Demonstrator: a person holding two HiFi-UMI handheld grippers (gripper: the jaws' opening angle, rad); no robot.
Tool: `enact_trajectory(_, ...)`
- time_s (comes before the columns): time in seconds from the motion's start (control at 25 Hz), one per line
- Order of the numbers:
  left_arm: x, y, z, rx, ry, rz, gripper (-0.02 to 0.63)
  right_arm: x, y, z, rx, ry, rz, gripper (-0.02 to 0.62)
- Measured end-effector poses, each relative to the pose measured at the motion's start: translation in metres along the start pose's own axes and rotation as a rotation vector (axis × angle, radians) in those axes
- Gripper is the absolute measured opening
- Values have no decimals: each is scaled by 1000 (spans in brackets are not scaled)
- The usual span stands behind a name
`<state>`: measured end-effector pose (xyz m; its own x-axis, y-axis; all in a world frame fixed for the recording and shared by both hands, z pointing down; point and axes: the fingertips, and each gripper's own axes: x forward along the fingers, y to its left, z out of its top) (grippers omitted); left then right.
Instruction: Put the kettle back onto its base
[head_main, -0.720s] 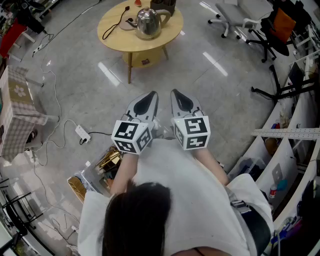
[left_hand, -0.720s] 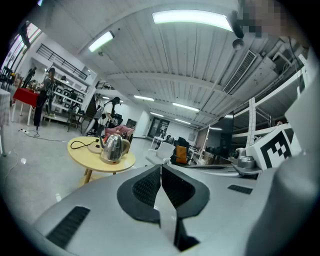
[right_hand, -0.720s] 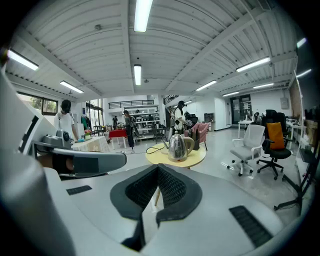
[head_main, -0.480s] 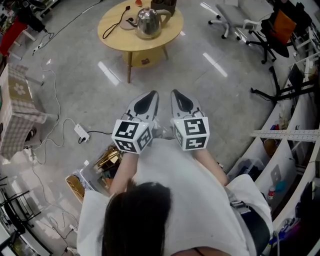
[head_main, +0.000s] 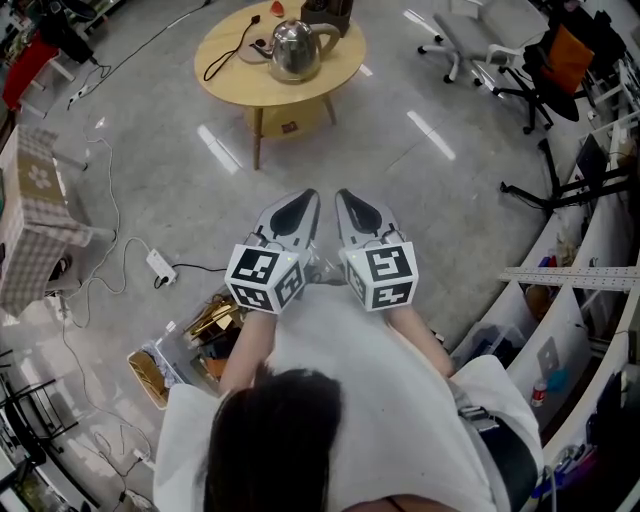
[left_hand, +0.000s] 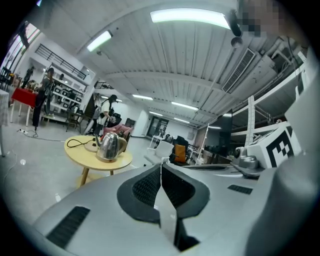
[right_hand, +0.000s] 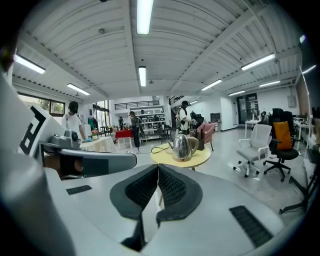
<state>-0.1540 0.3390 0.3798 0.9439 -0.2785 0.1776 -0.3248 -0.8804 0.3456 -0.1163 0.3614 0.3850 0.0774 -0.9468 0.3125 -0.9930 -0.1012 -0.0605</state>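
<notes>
Step in hand, as judged: the approach, with nothing yet grasped. The left gripper (head_main: 303, 200) and right gripper (head_main: 349, 198) are carried side by side in front of the person's chest, tips forward and slightly down, close together but not touching. In each gripper's own view the ribbed pads meet along a closed seam with nothing between them, so both are fully closed and empty. The kettle (head_main: 293, 50), a steel one with a dark handle, stands upright on the round wooden table (head_main: 240, 85), well apart from both grippers with open floor between. Just beside it, on the head view's left, lies a flat disc which I take to be the base (head_main: 262, 44), with a black cord (head_main: 222, 55) looping off it across the tabletop. The left gripper view shows the same arrangement, kettle (left_hand: 111, 146) next to the disc (left_hand: 91, 146); whether the two touch cannot be told at this range. The kettle appears to rest on the tabletop and not on the disc, so the task is judged not yet begun in substance. Next move calls for: closing the distance to the table, opening the jaws of one gripper, and presenting them to the handle. The spare gripper may be needed to steady the base. Risk noted: the cord lies close to the placing spot and could be snagged.
</notes>
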Motion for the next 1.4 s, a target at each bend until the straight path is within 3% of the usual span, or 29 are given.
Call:
enact_trajectory(0.2,11,-9,-6,10,27,-9,28,-2,-9,-3,11,-1,11,28)
enact_trajectory(0.8,25,-15,1,18,3,-52,29,2,-33,2,49,-39,-23,28)
enact_trajectory(1.24,29,17,1,-23,6,-8,29,24,-25,7,-18,-29,-21,29)
enact_trajectory(1.4,35,28,-1,-36,19,-12,29,38,-26,6,12,-14,-12,28)
